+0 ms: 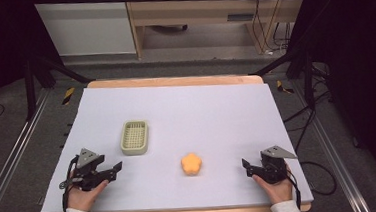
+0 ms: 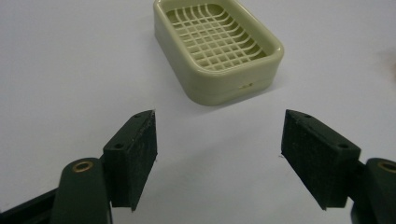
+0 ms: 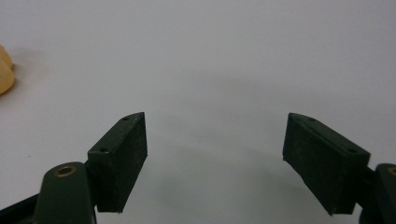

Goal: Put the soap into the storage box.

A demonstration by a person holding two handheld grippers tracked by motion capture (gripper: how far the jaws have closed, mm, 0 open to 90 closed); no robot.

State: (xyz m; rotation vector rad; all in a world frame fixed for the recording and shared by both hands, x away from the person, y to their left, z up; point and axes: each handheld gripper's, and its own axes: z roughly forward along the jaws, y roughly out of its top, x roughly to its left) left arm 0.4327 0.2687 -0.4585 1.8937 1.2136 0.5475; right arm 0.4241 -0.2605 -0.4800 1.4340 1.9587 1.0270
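Observation:
A pale green slatted soap dish [image 1: 135, 137] lies left of the middle of the white table [image 1: 186, 106]. An orange flower-shaped soap [image 1: 191, 164] rests in front of it, nearer the middle. My left gripper [image 1: 114, 170] sits near the front left edge, open and empty. In the left gripper view the dish [image 2: 217, 46] stands a short way beyond the wide-apart jaws of the left gripper [image 2: 219, 140]. At the front right my right gripper [image 1: 247, 165] rests open, pointing left toward the soap. In the right gripper view the right gripper [image 3: 215, 140] holds nothing, and the soap [image 3: 5, 70] peeks in at the left edge.
The white sheet covers a wooden tabletop whose edge [image 1: 174, 81] shows at the back. Dark stands and cables [image 1: 297, 123] flank the table on the floor. A wooden cabinet [image 1: 194, 10] stands behind.

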